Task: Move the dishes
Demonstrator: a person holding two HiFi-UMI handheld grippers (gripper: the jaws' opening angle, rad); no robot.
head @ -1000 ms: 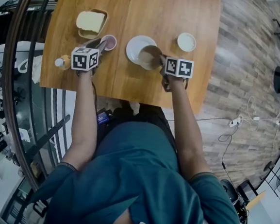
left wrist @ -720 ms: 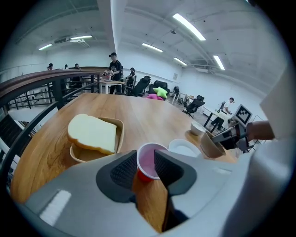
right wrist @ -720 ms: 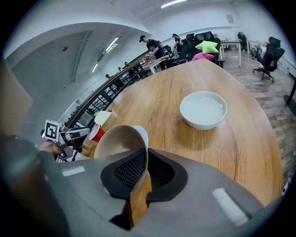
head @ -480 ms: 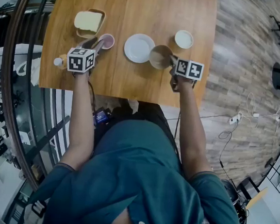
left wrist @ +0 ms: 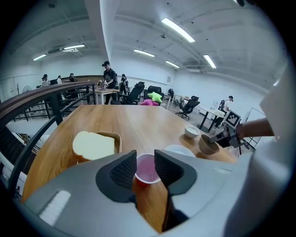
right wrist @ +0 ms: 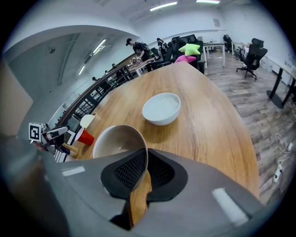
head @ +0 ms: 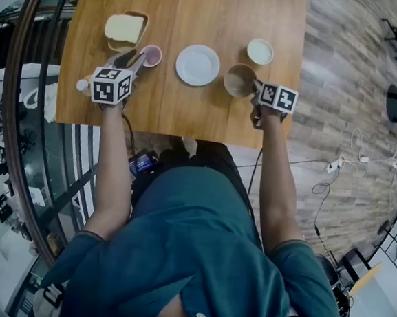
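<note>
the left gripper (left wrist: 145, 169) and right gripper (right wrist: 143, 169) are matte grey with black, fine-ribbed pads (left wrist: 124, 170); each carries a white marker cube (head: 110, 85) printed with black squares. the cup (left wrist: 147, 169) between the left gripper's jaws is red outside and pale pink within. beyond it to the left, cream bread (left wrist: 92, 145) lies in a tan tray (left wrist: 116, 137). the bowl (right wrist: 118, 141) in the right gripper's jaws is beige. the small bowl (right wrist: 161, 108) ahead of it is white, as is the plate (head: 198, 64) between the two grippers. the table (head: 189, 112) is honey-brown with streaky grain. the shirt (head: 197, 258) is teal.
</note>
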